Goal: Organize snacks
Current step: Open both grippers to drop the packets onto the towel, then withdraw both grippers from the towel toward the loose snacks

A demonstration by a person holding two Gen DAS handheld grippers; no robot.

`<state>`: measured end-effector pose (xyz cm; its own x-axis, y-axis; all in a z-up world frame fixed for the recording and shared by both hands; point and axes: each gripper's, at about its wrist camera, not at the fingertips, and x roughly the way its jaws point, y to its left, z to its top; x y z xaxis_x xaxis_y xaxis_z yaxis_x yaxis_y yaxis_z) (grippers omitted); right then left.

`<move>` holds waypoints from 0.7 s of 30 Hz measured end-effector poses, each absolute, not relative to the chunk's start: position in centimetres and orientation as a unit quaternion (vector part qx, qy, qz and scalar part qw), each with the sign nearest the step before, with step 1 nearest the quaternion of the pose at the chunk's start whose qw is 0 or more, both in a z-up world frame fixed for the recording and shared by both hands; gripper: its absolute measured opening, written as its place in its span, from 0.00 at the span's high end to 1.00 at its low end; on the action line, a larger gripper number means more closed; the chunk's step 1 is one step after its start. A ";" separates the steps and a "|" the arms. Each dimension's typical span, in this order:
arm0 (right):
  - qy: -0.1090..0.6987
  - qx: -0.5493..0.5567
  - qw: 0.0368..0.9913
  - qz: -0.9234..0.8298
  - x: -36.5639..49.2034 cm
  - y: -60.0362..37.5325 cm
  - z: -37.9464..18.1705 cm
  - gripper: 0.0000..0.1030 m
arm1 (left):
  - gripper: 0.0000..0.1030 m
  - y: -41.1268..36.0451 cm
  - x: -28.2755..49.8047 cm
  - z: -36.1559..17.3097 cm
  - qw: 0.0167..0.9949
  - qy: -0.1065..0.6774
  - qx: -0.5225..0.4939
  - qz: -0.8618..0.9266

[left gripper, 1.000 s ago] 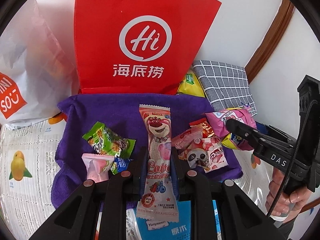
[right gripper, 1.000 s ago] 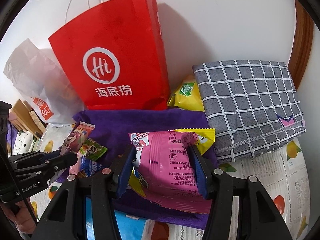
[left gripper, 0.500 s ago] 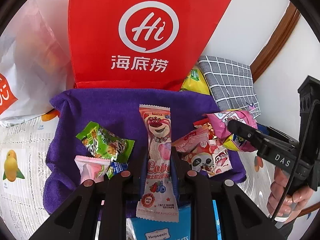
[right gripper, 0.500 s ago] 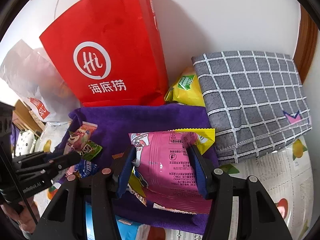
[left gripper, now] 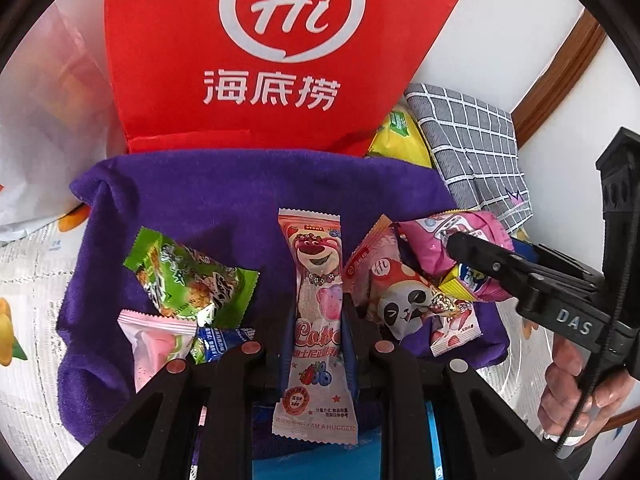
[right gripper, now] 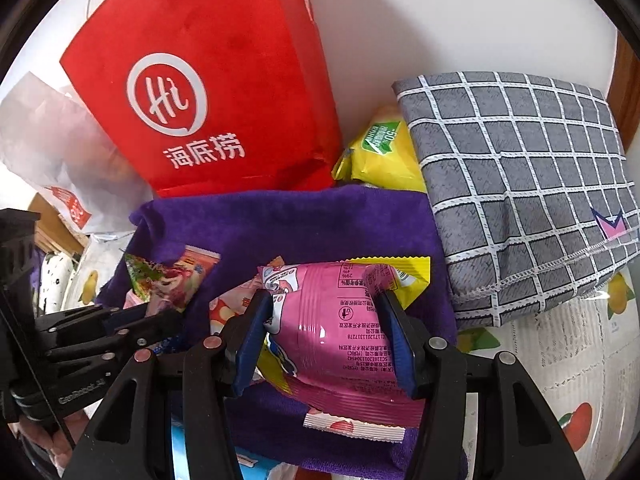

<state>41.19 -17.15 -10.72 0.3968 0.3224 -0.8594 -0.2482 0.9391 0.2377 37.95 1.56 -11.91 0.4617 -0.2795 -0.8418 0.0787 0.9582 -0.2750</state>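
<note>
Left fingers [left gripper: 316, 316] pinching pink bear-print candy stick [left gripper: 316, 300], right fingers [right gripper: 324, 320] clamping glossy pink snack bag [right gripper: 336, 332]

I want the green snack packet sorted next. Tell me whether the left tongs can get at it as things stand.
Probably not yet. The left tongs are shut on the pink bear-print candy packet, so there is no free grip. The green snack packet itself lies uncovered on the purple towel, just to their left.

Two hand-held grippers [left gripper: 316, 320] [right gripper: 328, 336], one purple towel [left gripper: 224, 192], one red bag [left gripper: 280, 60], one checked cloth [right gripper: 520, 184].
</note>
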 end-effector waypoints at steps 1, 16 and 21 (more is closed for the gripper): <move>0.522 0.035 0.835 0.172 41.2 -17.1 -10.7 0.46 | 0.80 1.6 38.0 -11.9 0.849 0.509 -0.099 -0.105; 0.492 0.042 0.850 0.185 38.4 -17.2 -7.2 0.31 | 0.70 1.9 36.4 -10.1 0.857 0.494 -0.102 -0.104; 0.474 0.043 0.862 0.174 35.8 -17.6 -5.1 0.31 | 0.69 2.4 34.0 -8.1 0.864 0.481 -0.107 -0.104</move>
